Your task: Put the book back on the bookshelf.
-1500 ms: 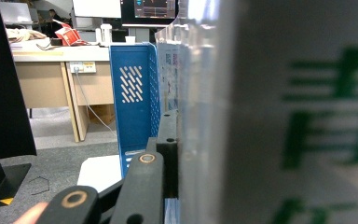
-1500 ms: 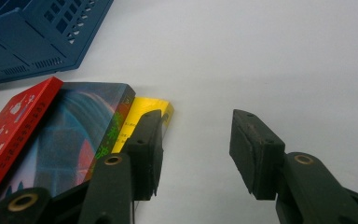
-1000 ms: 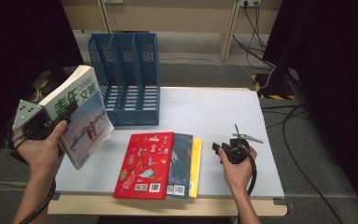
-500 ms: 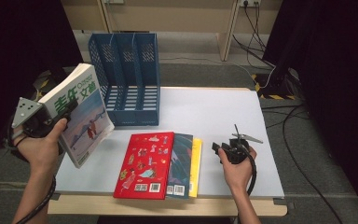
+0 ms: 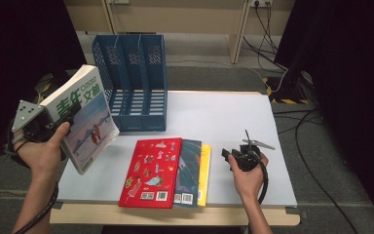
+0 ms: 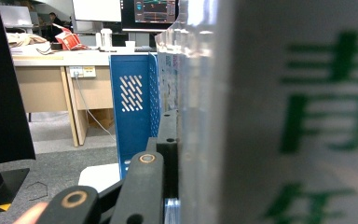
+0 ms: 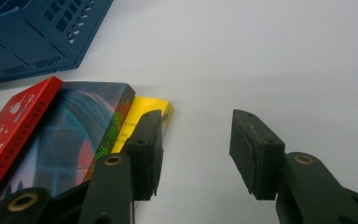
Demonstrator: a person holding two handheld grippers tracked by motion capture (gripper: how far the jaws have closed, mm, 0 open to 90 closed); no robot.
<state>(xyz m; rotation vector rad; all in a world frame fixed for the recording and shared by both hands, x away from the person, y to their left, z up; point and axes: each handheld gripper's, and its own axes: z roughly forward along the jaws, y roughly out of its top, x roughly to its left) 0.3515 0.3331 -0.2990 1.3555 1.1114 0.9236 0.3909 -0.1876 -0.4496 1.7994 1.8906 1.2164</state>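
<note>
We judge the job to be filing books into the blue file rack (image 5: 131, 80), and it looks barely begun: all three slots of the rack appear empty from the high view, though the slot floors are partly hidden by the dividers. Our left gripper (image 5: 39, 124) holds the magazine (image 5: 85, 119) up in the air off the left edge of the table (image 5: 224, 117), near the rack but apart from it, tilted with its cover facing us; the jaws are clamped on it, and in the left gripper view one black jaw lies flat against the cover while the other is hidden behind the pages. What is left, as we read it, is to carry this magazine over a slot and lower it in, then deal with the three books lying flat and overlapping at the front of the table: the red book (image 5: 148, 170) on top, the dark book (image 5: 190, 170) under it, and the yellow book (image 5: 204, 168) at the bottom, of which a narrow strip is visible. Our right gripper (image 7: 196, 144) rests low just beside the yellow book, jaws apart with nothing between them. The magazine is blurred at close range, so its green title is hard to read there.
</note>
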